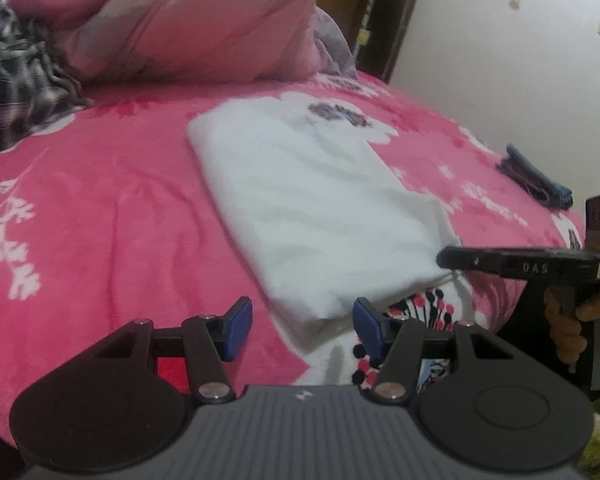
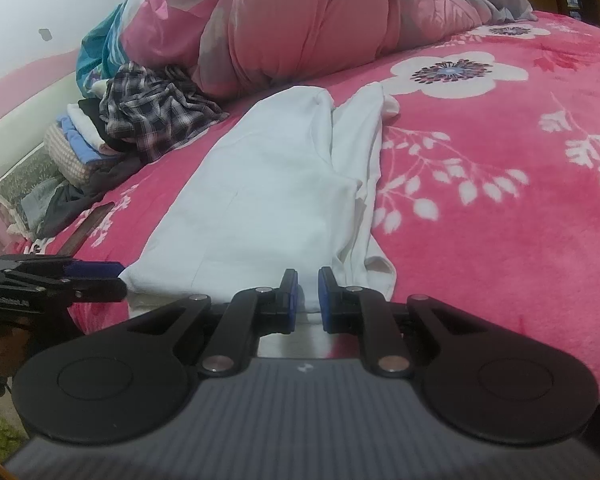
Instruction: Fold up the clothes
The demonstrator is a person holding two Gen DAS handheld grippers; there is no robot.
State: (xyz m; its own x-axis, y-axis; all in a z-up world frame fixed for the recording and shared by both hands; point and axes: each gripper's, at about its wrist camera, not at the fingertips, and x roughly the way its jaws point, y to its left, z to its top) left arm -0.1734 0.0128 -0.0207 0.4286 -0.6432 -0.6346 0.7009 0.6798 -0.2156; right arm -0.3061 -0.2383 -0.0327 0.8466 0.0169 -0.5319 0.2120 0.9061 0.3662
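Two grippers sit at the near hem of a white garment (image 2: 276, 184), which lies as a long narrow strip on the pink floral blanket (image 2: 500, 220), its sides already laid inward; that layout suits lifting the hem toward the far end, in my judgement. Left gripper (image 1: 302, 330) stands wide open at the near corner, holding nothing; right gripper (image 2: 308, 300) is nearly closed, white cloth in the narrow gap, though I cannot tell whether it is pinched.
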